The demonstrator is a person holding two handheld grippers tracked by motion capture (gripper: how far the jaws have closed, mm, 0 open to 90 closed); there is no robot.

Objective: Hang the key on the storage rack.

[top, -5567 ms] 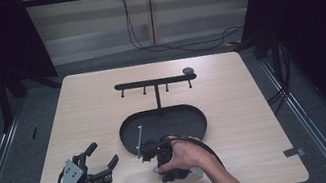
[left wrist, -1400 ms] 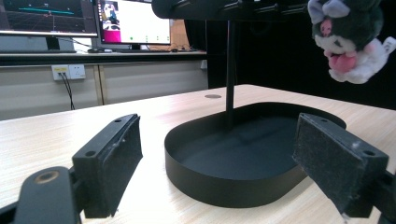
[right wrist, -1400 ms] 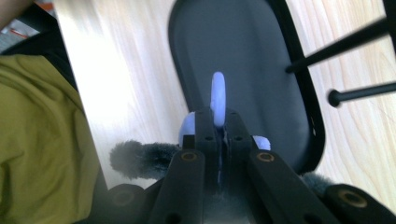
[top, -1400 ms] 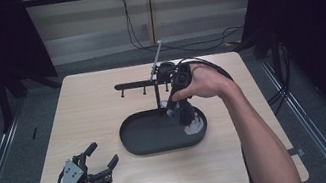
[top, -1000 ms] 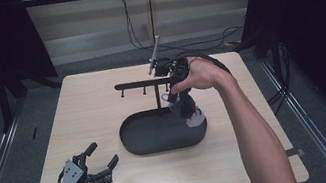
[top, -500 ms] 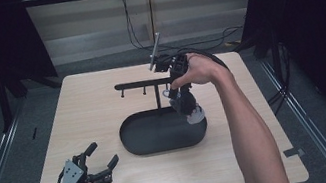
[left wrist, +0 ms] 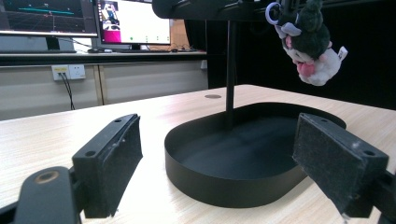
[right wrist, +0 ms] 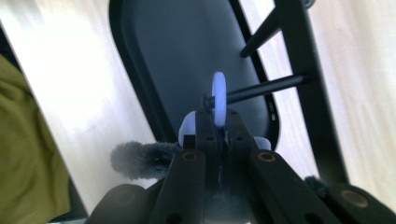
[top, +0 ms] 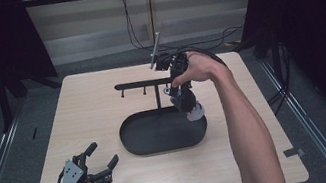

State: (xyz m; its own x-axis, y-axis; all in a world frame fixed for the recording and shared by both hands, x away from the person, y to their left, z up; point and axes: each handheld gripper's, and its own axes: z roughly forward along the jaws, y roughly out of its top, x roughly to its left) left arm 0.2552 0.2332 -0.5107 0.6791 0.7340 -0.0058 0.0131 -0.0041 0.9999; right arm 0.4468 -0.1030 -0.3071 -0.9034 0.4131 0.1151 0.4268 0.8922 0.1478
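A small plush toy (top: 188, 103) of dark grey and white with a pale ring (right wrist: 218, 97) hangs from my right gripper (top: 171, 72), which is shut on that ring. The ring sits at the tip of a peg (right wrist: 266, 86) of the black hanger stand (top: 139, 83). Seen from the left gripper view, the plush toy (left wrist: 307, 42) dangles under the stand's bar above the black oval tray (left wrist: 233, 163). My left gripper (top: 104, 162) rests open near the table's front left, its pads (left wrist: 114, 165) bare.
The black oval tray (top: 132, 142) forms the stand's base at mid-table, with an upright post (top: 157, 97). The light wooden table (top: 79, 116) has bare room at left and right. Monitors and a wall socket show beyond the table in the left gripper view.
My right gripper has lifted the plush toy out from over the tray's front, carried it up and back to the stand's bar, and brought the ring to a peg. The left gripper stayed still.
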